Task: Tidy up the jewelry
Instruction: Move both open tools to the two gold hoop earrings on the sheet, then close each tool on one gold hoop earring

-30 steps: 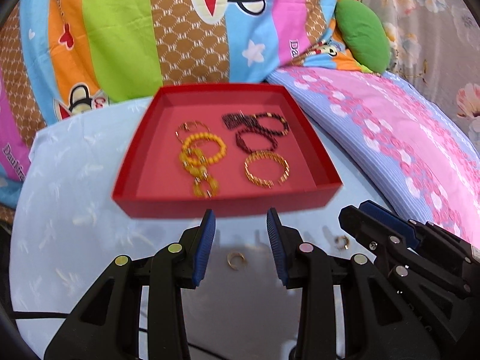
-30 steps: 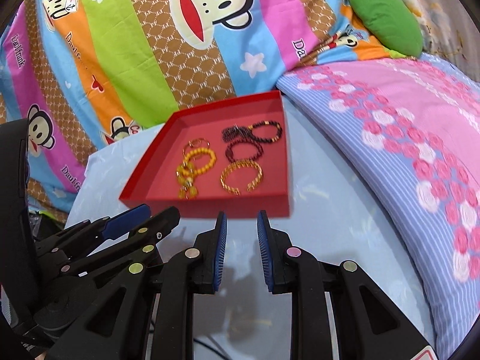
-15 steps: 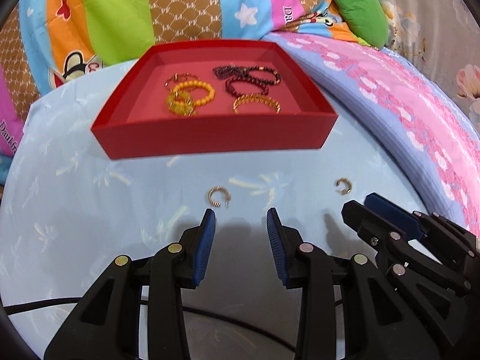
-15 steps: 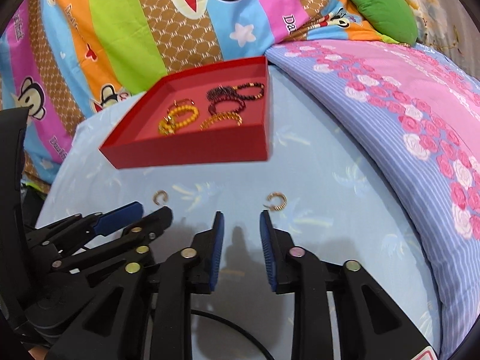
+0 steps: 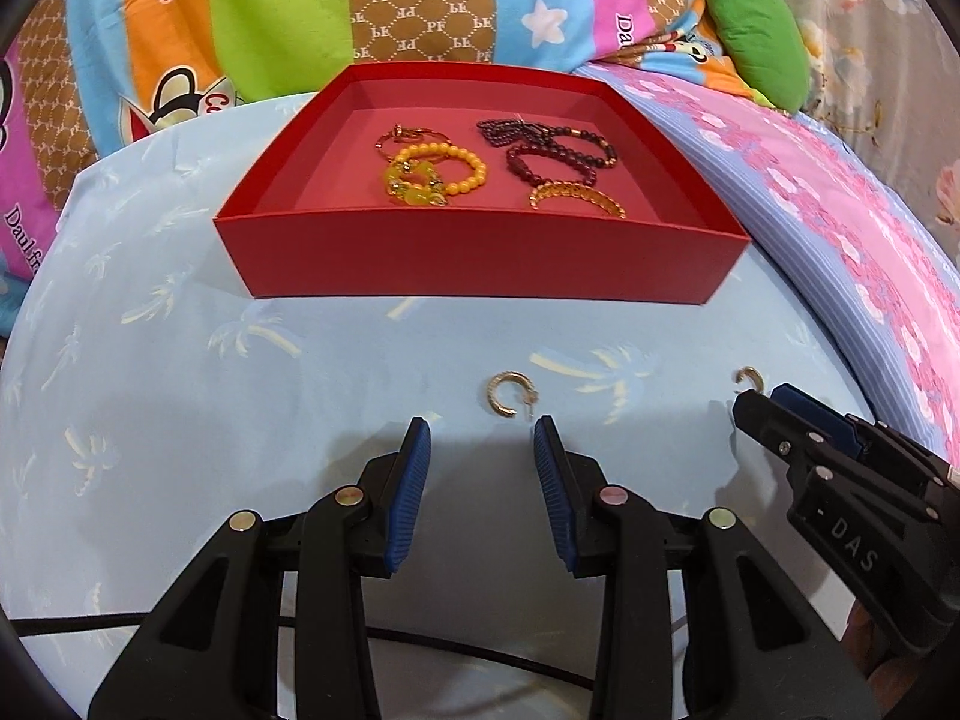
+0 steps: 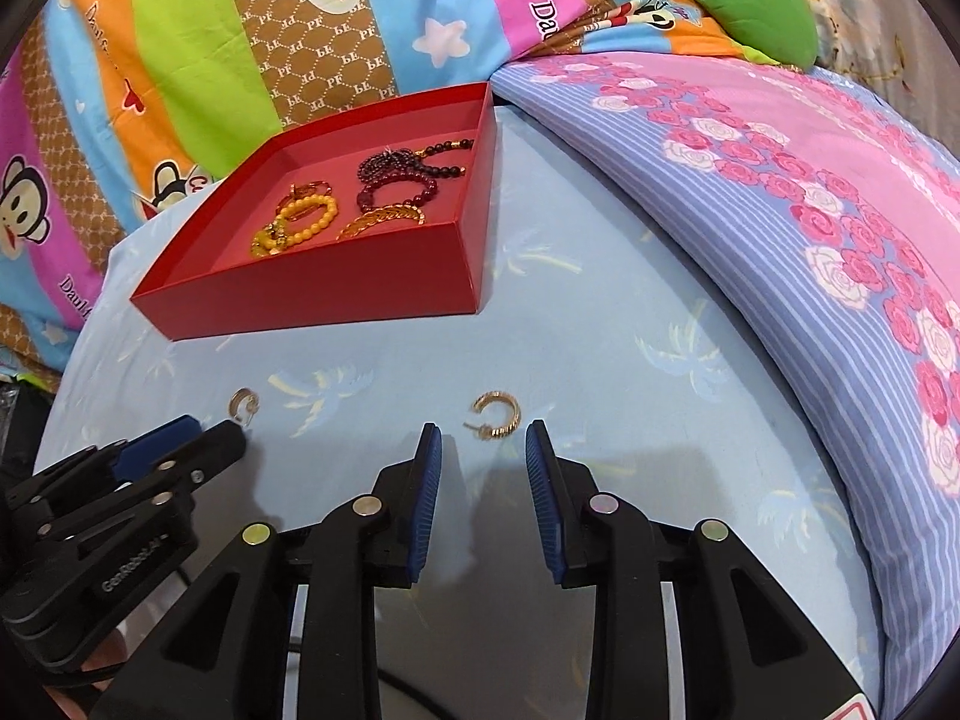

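Both claws, the left claw [image 5: 480, 432] and right claw [image 6: 483, 435], stand parted and empty, each just short of a gold hoop earring [image 5: 510, 394] [image 6: 497, 416]. Thin hoops lying flat on the cloth-covered surface [image 5: 240, 372] could slip out or snag fabric.

Gold bangle [image 5: 577, 198] near side hidden behind red box [image 5: 480, 258] front wall. Right hoop earring [image 5: 749, 377] partly behind right hand-held gripper [image 5: 774, 408]. Black cable [image 5: 456, 648] cut by gripper bodies. Cartoon quilt [image 5: 240, 18] cropped at top edge.

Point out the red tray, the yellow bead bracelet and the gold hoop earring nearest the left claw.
red tray [image 5: 480, 258], left wrist view, front wall.
yellow bead bracelet [image 5: 474, 165], left wrist view, right-hand beads.
gold hoop earring [image 5: 501, 399], left wrist view, ridged band.
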A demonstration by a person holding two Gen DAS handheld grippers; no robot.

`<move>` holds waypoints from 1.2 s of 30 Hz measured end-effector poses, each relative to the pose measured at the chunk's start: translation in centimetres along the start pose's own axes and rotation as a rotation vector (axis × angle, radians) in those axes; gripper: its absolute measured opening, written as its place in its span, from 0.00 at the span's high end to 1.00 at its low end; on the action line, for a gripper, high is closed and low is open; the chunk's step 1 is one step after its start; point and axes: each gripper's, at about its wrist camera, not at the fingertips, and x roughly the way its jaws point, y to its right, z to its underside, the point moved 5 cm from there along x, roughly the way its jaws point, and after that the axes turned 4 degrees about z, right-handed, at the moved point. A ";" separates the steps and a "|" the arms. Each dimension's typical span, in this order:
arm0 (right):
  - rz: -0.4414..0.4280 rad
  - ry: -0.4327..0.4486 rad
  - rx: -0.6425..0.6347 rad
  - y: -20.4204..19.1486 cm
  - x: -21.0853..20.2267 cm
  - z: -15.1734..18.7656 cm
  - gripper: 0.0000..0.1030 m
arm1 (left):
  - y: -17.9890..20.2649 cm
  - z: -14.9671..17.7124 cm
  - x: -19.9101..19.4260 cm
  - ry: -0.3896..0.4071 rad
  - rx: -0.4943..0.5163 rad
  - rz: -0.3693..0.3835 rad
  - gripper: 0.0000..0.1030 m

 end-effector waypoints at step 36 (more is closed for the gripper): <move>0.004 0.013 0.009 -0.2 -0.1 -0.4 0.83 | 1.0 -1.4 1.0 0.038 0.076 0.023 0.81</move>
